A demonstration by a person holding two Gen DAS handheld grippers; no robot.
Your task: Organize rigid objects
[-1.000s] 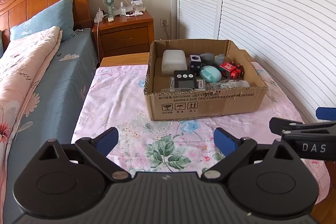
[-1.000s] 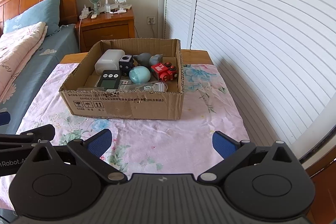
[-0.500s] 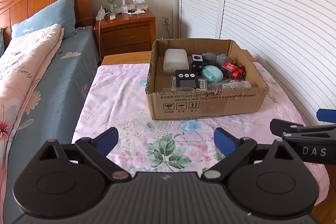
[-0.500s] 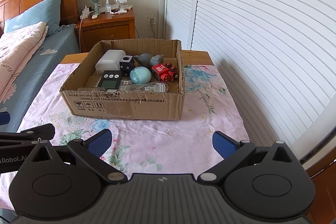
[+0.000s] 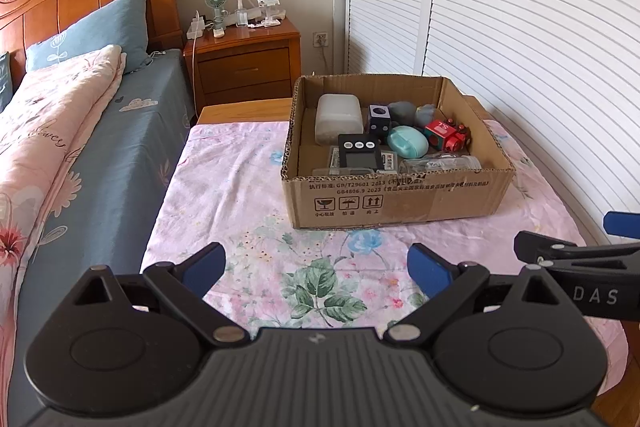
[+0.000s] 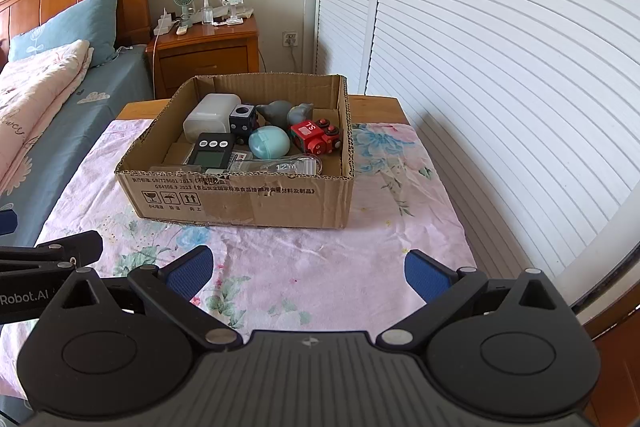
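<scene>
A shallow cardboard box (image 5: 396, 201) (image 6: 240, 199) stands on a table under a pink floral cloth (image 5: 248, 227). Inside lie a white plastic container (image 5: 336, 117), a dark cube (image 5: 380, 117), a black timer (image 5: 359, 157), a teal egg-shaped case (image 5: 407, 141), grey figures (image 6: 286, 113), a red toy train (image 6: 318, 137) and a clear bottle (image 5: 440, 163). My left gripper (image 5: 316, 269) hovers over the near cloth, open, nothing between its blue pads. My right gripper (image 6: 308, 269) hovers beside it, likewise open and empty. Both are well short of the box.
A bed with a blue sheet (image 5: 100, 155) and pink quilt runs along the left. A wooden nightstand (image 5: 244, 63) with a small fan and clutter stands behind. White louvred doors (image 5: 520, 47) close off the right side, near the table edge.
</scene>
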